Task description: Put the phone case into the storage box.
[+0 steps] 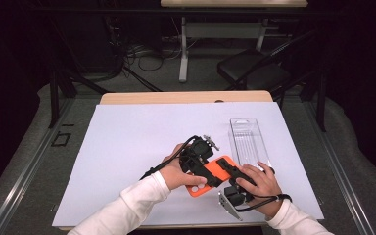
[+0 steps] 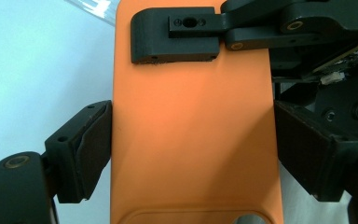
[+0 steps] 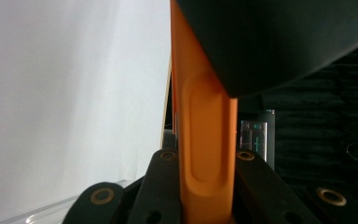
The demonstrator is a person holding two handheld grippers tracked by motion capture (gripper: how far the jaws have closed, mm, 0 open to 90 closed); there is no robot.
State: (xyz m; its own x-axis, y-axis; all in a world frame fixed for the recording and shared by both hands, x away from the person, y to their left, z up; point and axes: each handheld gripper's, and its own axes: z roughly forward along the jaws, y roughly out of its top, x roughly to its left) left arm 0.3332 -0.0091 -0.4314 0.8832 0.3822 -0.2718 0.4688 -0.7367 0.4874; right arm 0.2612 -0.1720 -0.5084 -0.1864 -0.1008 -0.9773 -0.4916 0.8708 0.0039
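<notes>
An orange phone case is held just above the white sheet between both grippers. My left gripper spans the case's width. In the left gripper view its pads press on the two long edges of the case, so the left gripper is shut on it. My right gripper comes in from the near right and clamps the case through its thickness. In the right gripper view the case stands edge-on, and the right gripper is shut on it. One right jaw lies flat on the case's far end in the left gripper view.
A clear plastic package lies on the white sheet just right of and beyond the hands. The sheet covers a wooden table. Beyond the table stand a dark chair and a desk leg with cables.
</notes>
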